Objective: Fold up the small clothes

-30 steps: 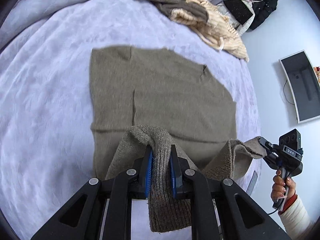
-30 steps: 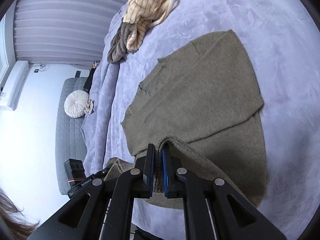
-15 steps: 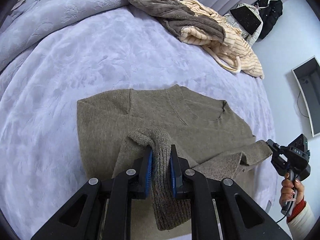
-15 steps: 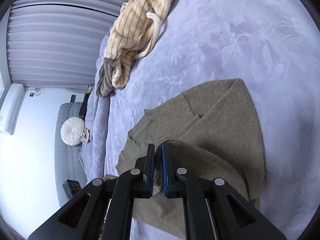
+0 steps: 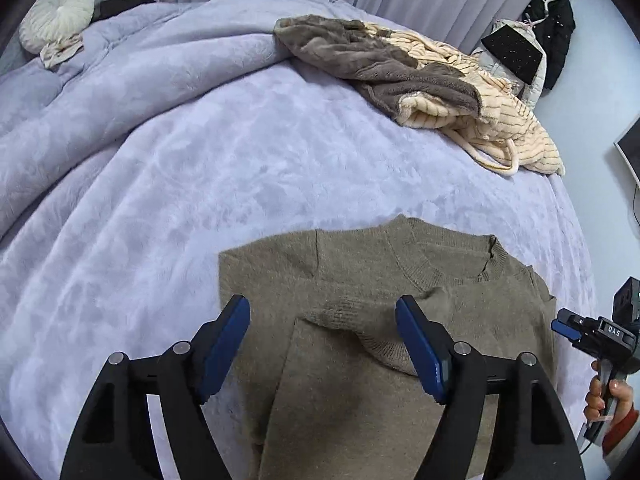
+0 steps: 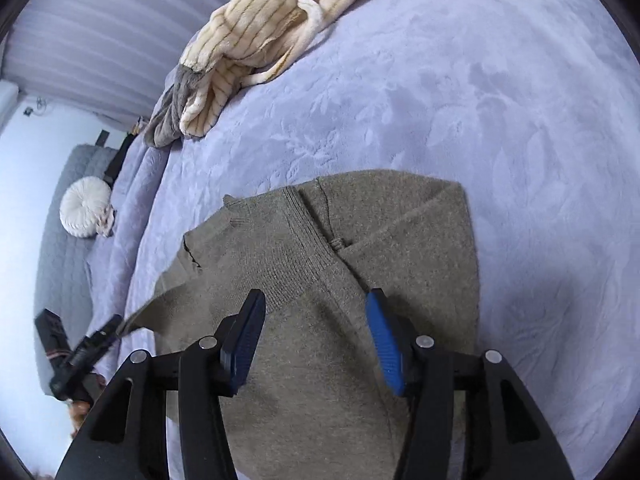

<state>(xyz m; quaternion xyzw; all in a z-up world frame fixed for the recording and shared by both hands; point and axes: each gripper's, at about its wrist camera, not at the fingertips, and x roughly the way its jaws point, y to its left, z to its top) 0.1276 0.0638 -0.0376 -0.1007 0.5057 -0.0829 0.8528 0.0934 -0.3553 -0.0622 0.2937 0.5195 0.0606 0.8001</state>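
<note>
An olive-brown knit sweater (image 5: 360, 280) lies on the lilac bed cover, its lower part folded up over the body, with the hem near the collar. My left gripper (image 5: 322, 344) is open and empty just above the folded hem. My right gripper (image 6: 316, 332) is open and empty over the same sweater (image 6: 360, 240). In the left wrist view the right gripper (image 5: 568, 326) hovers at the sweater's right edge. In the right wrist view the left gripper (image 6: 108, 330) appears blurred at the sweater's left edge.
A pile of cream striped and grey-brown fleece clothes (image 5: 432, 80) lies at the far side of the bed (image 5: 200, 160). A round white cushion (image 5: 56, 12) sits by the headboard. Dark coats (image 5: 548, 32) hang by the wall at right.
Both grippers carried the sweater's hem forward over the body toward the collar, then opened and let it go. The folded layer now lies flat.
</note>
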